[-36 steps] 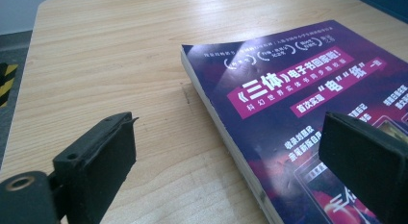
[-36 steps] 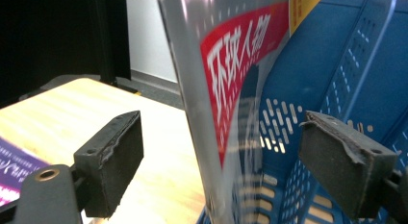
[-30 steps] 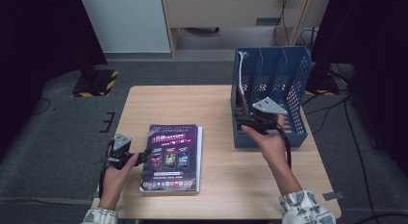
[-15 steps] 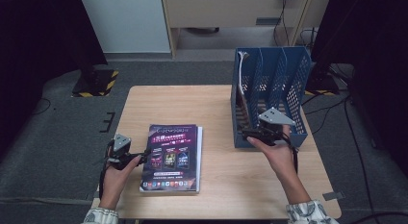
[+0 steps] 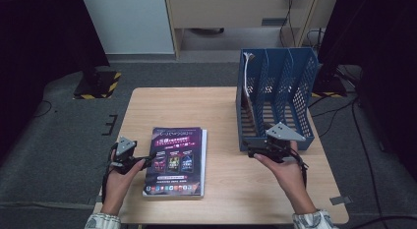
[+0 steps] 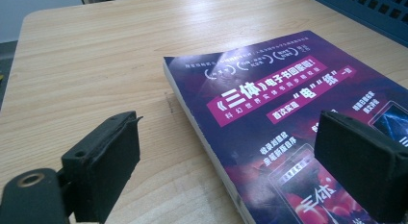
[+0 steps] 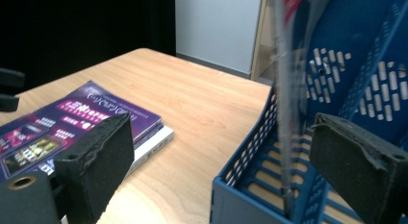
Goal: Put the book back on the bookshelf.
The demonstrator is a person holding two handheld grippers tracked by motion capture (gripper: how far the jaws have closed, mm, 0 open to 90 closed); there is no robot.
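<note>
Left tool (image 5: 147, 157) wide open, straddling the near edge of the book (image 5: 177, 157) lying flat on the bench (image 5: 216, 106). Right tool (image 5: 258, 151) open, empty, at the blue file rack (image 5: 275, 99) front. Book best pinched deep at the edge — lifted level before being slotted.

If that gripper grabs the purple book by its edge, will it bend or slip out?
The purple book looks thick, with many pages, so it would probably sag only a little, though its soft cover may flex. The cover shines under the light, so it could be slippery between the pads of the left gripper. It lies flat on the table, so it won't roll.
</note>
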